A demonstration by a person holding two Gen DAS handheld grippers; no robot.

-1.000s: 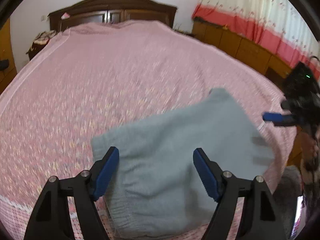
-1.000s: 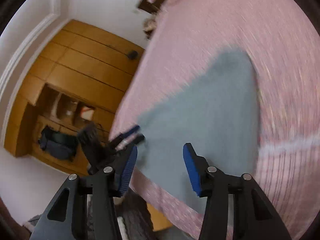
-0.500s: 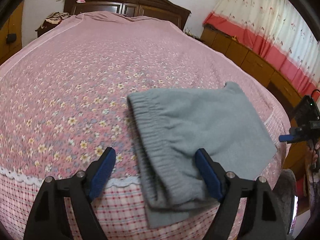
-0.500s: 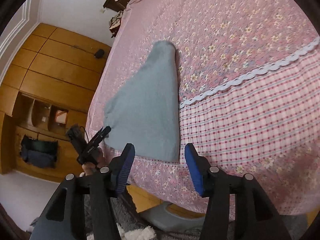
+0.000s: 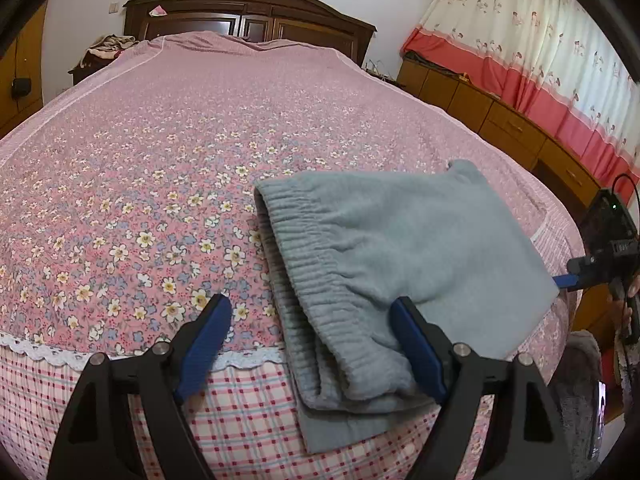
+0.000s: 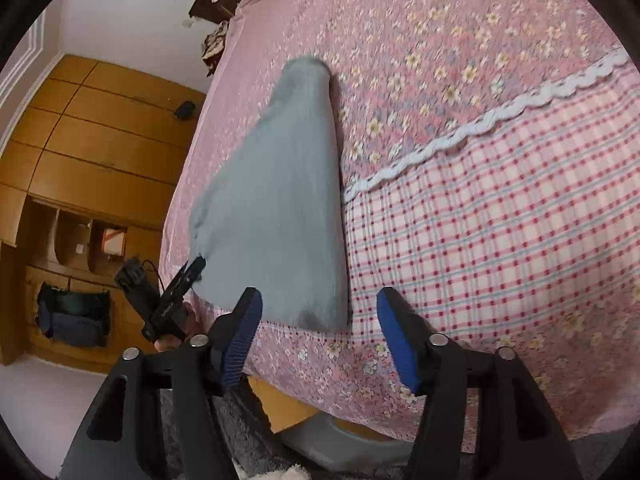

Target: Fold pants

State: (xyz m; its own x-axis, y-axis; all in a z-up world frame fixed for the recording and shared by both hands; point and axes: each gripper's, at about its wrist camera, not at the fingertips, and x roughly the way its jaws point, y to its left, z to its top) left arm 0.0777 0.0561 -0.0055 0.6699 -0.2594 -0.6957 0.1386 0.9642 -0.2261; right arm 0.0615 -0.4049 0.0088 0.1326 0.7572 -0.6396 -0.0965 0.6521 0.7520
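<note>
Both tools are hanging wide open with nothing in them: left gripper [image 5: 310, 344] and right gripper [image 6: 320, 332] are just hovering off the bed's near edge. The gray pants [image 5: 384, 248] are lying folded at the near corner of the bed [image 5: 160, 140], waistband drooping over the edge. I'm guessing that overhang could drag the bundle off or undo the fold. A second ago everything was blurring; now both cameras are sitting farther back.
</note>
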